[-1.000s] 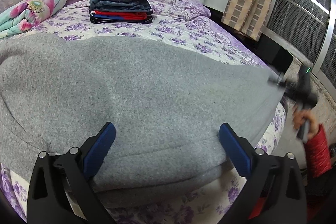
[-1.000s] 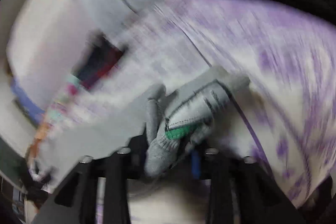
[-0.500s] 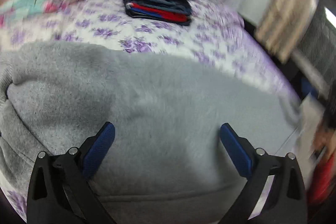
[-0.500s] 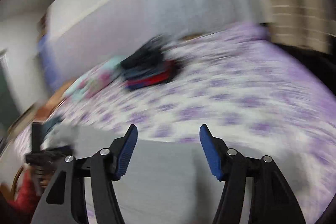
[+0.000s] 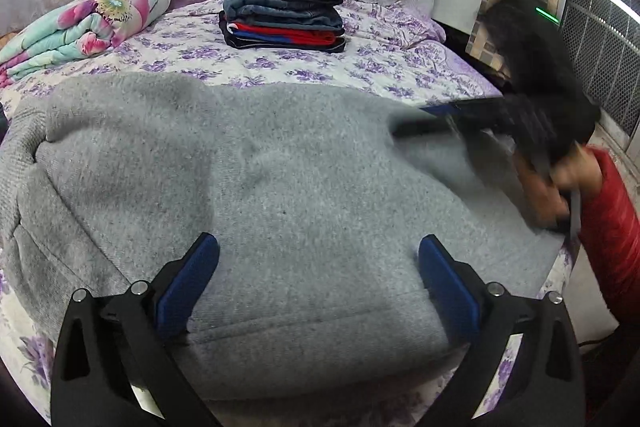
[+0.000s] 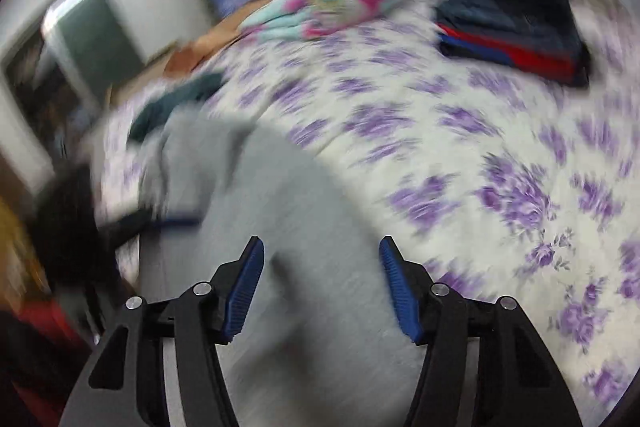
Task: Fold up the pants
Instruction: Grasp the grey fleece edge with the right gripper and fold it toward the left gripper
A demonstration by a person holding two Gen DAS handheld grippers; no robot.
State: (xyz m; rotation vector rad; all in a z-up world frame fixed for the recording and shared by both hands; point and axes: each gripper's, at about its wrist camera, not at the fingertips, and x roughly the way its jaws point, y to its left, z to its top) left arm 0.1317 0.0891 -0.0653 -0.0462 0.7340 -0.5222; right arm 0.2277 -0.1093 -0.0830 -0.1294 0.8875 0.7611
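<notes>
Grey fleece pants [image 5: 280,187] lie spread across the purple-flowered bed, their hem near the front edge. My left gripper [image 5: 316,267] is open and empty just above the hem. My right gripper [image 6: 320,283] is open and empty over the pants [image 6: 304,235]; it shows blurred at the right in the left wrist view [image 5: 460,115]. The right wrist view is motion-blurred.
A stack of folded clothes [image 5: 284,7] sits at the back of the bed [image 5: 280,67], also in the right wrist view [image 6: 516,27]. A rolled floral blanket [image 5: 80,23] lies at back left. A curtain and metal grille [image 5: 600,27] stand at right.
My right gripper let go of the pants' end, opened, and swung over the pants toward the left. My left gripper stayed open above the hem with a slight view shift.
</notes>
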